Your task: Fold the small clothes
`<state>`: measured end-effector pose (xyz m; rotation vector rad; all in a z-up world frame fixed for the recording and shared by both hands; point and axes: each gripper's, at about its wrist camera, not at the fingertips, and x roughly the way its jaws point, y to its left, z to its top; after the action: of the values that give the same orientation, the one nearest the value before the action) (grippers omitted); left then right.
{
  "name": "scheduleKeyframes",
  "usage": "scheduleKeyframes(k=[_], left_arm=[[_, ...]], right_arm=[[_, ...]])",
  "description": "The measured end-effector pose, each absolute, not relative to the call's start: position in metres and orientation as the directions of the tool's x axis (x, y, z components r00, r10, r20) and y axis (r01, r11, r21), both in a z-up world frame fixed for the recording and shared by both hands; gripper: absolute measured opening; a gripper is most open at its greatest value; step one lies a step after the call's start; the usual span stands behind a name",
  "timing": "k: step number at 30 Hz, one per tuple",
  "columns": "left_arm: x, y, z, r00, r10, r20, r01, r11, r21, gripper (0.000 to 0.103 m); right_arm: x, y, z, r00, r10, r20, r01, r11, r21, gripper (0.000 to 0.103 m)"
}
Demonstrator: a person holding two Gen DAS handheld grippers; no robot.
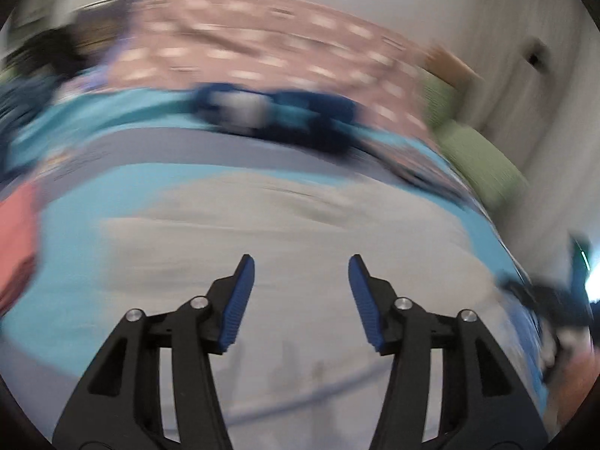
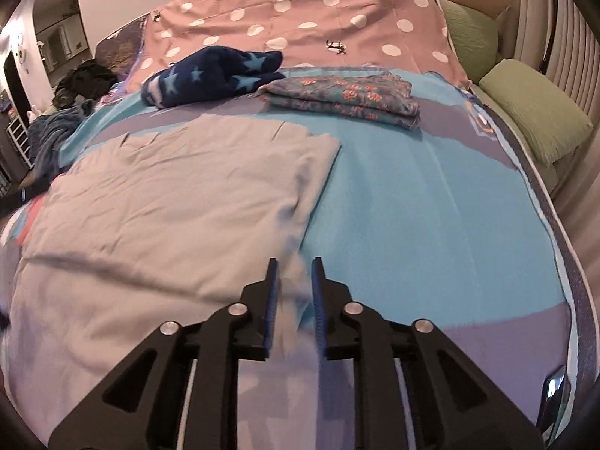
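Observation:
A pale grey garment (image 2: pixel 180 202) lies spread flat on the blue bedspread (image 2: pixel 431 217). My right gripper (image 2: pixel 296 277) sits at its near right edge, jaws narrowly apart with a bit of the grey cloth between them. My left gripper (image 1: pixel 302 281) is open and empty, hovering over the same grey garment (image 1: pixel 292 225); this view is blurred by motion. A folded floral garment (image 2: pixel 348 97) and a dark blue star-patterned garment (image 2: pixel 213 75) lie further back on the bed. The blue garment also shows in the left wrist view (image 1: pixel 277 116).
A pink polka-dot sheet (image 2: pixel 318 18) covers the far end of the bed. Green pillows (image 2: pixel 532 112) lie along the right side by a ribbed headboard. Dark clothes (image 2: pixel 82 78) are piled at the far left. Something red (image 1: pixel 15 240) lies at the left.

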<state>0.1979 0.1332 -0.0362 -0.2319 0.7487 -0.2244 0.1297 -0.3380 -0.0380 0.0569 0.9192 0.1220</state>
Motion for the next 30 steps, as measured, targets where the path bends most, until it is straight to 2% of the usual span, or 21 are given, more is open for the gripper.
scheduleKeyframes(k=[3,5,6,7,8,10,12,14,17,19,21,23,25,30], left_arm=[[0.210,0.218,-0.044,0.730,-0.218,-0.648,-0.050,0.928,-0.369,0.057],[0.224,0.241,-0.057,0.719,-0.209,-0.663,-0.083,0.921,-0.381,0.056],[0.231,0.246,-0.062,0.705,-0.242,-0.667,-0.073,0.910,-0.408,0.053],[0.239,0.248,-0.069,0.687,-0.285,-0.668,-0.062,0.893,-0.445,0.040],[0.249,0.247,-0.077,0.668,-0.319,-0.672,-0.052,0.881,-0.470,0.022],[0.261,0.239,-0.084,0.652,-0.314,-0.690,-0.039,0.895,-0.443,0.003],[0.263,0.228,-0.084,0.680,-0.231,-0.696,-0.020,0.943,-0.332,0.003],[0.266,0.232,-0.084,0.695,-0.103,-0.712,-0.095,0.968,-0.234,0.000],[0.256,0.262,-0.079,0.714,-0.014,-0.700,-0.190,0.958,-0.213,0.000],[0.237,0.269,-0.066,0.736,-0.061,-0.674,-0.151,0.956,-0.251,0.000],[0.211,0.259,-0.054,0.740,-0.130,-0.660,-0.075,0.959,-0.272,0.009],[0.173,0.238,-0.044,0.730,-0.194,-0.655,0.029,0.967,-0.253,0.040],[0.135,0.222,-0.041,0.709,-0.238,-0.664,0.104,0.966,-0.235,0.050],[0.049,0.195,-0.051,0.650,-0.331,-0.684,0.193,0.943,-0.272,0.058]], right_arm=[[0.119,-0.329,-0.033,0.603,0.148,-0.784,-0.095,0.989,0.113,0.020],[0.116,-0.320,-0.029,0.607,0.171,-0.776,-0.108,0.985,0.133,0.020],[0.114,-0.314,-0.027,0.607,0.180,-0.774,-0.115,0.984,0.138,0.020],[0.112,-0.308,-0.027,0.607,0.184,-0.773,-0.121,0.983,0.139,0.020],[0.109,-0.301,-0.026,0.604,0.189,-0.774,-0.133,0.982,0.136,0.021],[0.105,-0.293,-0.025,0.600,0.194,-0.776,-0.152,0.980,0.127,0.022],[0.097,-0.289,-0.026,0.601,0.184,-0.778,-0.156,0.981,0.112,0.022],[0.088,-0.292,-0.030,0.601,0.167,-0.782,-0.137,0.985,0.105,0.023],[0.075,-0.307,-0.037,0.591,0.155,-0.791,-0.082,0.988,0.133,0.023],[0.063,-0.315,-0.039,0.591,0.163,-0.790,-0.070,0.986,0.151,0.023],[0.054,-0.317,-0.042,0.593,0.163,-0.788,-0.071,0.986,0.150,0.023],[0.045,-0.321,-0.043,0.595,0.166,-0.786,-0.068,0.985,0.157,0.023],[0.036,-0.330,-0.044,0.600,0.175,-0.781,-0.052,0.982,0.179,0.023],[0.011,-0.362,-0.049,0.609,0.188,-0.770,0.007,0.970,0.243,0.024]])
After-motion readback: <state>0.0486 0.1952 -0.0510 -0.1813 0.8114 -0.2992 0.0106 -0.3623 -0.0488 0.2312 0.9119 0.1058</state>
